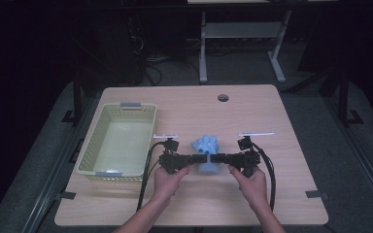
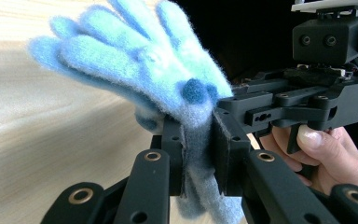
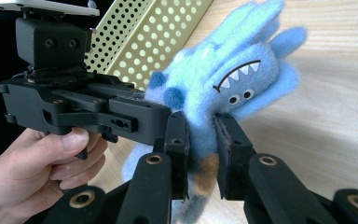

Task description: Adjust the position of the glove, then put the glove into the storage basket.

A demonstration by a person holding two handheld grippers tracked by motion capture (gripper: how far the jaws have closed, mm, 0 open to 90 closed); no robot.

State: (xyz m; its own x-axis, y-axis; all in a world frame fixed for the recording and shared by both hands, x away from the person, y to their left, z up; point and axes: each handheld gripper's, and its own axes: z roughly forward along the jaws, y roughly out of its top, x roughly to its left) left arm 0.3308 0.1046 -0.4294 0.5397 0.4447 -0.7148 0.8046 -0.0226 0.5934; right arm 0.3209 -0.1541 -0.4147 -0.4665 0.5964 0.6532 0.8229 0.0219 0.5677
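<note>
A fluffy blue monster plush (image 1: pixel 207 145) with white teeth and small eyes hangs just above the wooden table (image 1: pixel 252 111), gripped from both sides. My left gripper (image 1: pixel 197 158) comes in from the left and is shut on the plush's lower part. From the right, my right gripper (image 1: pixel 214 158) is shut on the same toy. In the left gripper view the pads pinch the plush (image 2: pixel 168 74) at my left gripper (image 2: pixel 199 154), and the right gripper (image 2: pixel 235 105) meets it from the right. The right gripper view shows my right gripper (image 3: pixel 200 144) clamping the plush (image 3: pixel 233 79) below its face, the left gripper (image 3: pixel 154 114) beside it.
A pale yellow-green perforated basket (image 1: pixel 90 145) stands on the left part of the table, with nothing in it; its wall (image 3: pixel 168 32) rises behind the left gripper. A round cable hole (image 1: pixel 223 97) sits near the table's far edge. A white desk frame (image 1: pixel 203 43) stands beyond.
</note>
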